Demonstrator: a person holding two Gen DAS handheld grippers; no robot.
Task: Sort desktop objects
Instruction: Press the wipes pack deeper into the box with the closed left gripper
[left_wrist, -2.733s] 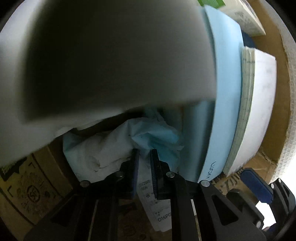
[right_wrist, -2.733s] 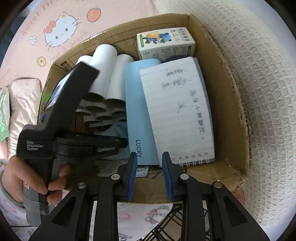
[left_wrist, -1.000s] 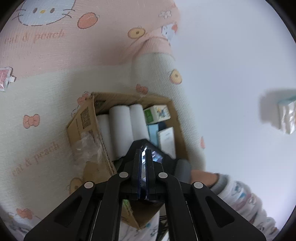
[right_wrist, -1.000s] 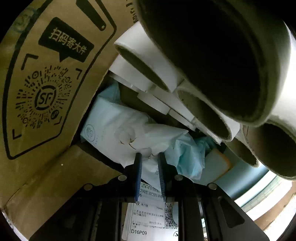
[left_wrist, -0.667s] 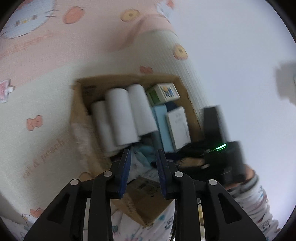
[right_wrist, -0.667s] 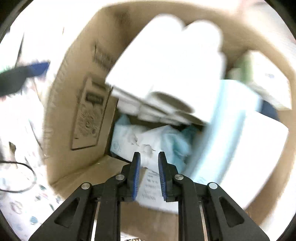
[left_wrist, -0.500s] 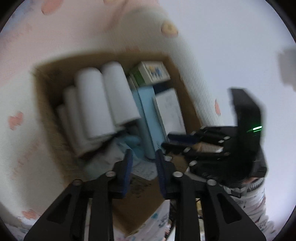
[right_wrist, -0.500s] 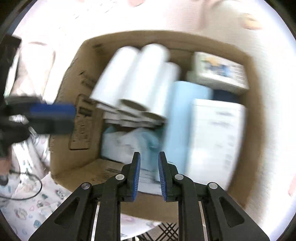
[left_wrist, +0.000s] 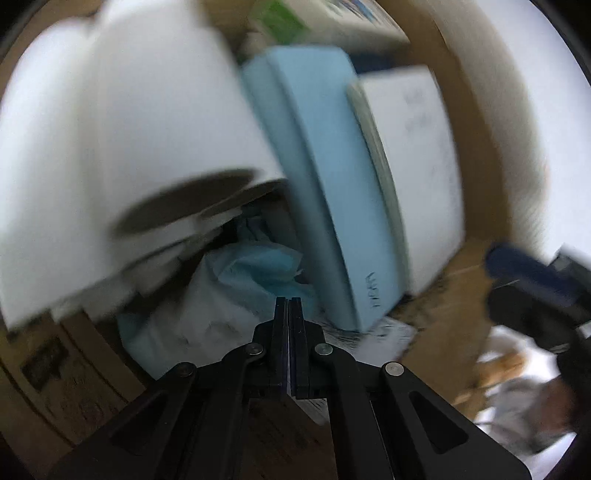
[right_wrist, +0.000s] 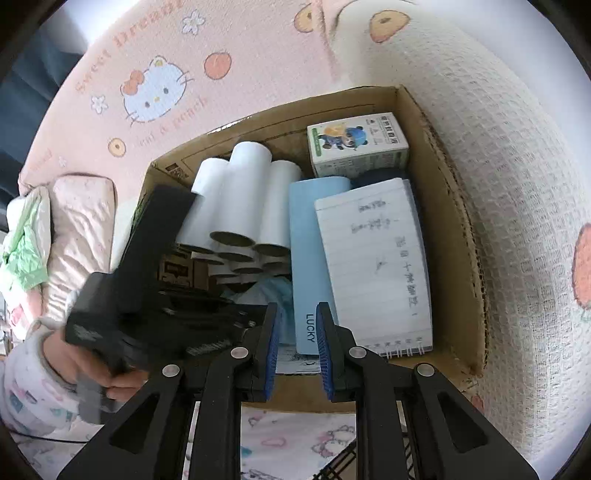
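Left wrist view had changed most. A second earlier it looked down on the whole cardboard box (right_wrist: 458, 206) from high up; now it sat close over the contents, smeared with motion. The left gripper (left_wrist: 289, 306) had its jaws just come together, pad against pad with nothing between them, its tips over the crumpled blue-and-white packet (left_wrist: 236, 280) on the box floor.

My right gripper (right_wrist: 295, 332) had gone the other way. A second before it was deep under the rolls with its pads at that packet; now it hung above the near wall and saw the whole box. It was clenched as far as it goes, only a narrow slit between the blue pads and nothing in it. The packet lay in the box, held by neither tool.

The objects sat packed together. The white rolls (right_wrist: 243, 192) were stacked on the left, and just beside them stood the pale blue case (right_wrist: 310, 240) marked LUCKY. The spiral notepad (right_wrist: 373, 258) leaned against the case, and the small panda carton (right_wrist: 356, 147) lay at the far end. A printed label (right_wrist: 291, 360) lay flat on the floor by the near wall.

From the right wrist the left tool's black body — gripped by a hand (right_wrist: 92, 369) in a patterned sleeve (right_wrist: 29, 391) — covered the box's left wall and most of the packet, and the roll ends overhung it too. A pink cartoon blanket (right_wrist: 155, 92) and a cream waffle cloth (right_wrist: 498, 184) lay around the box.
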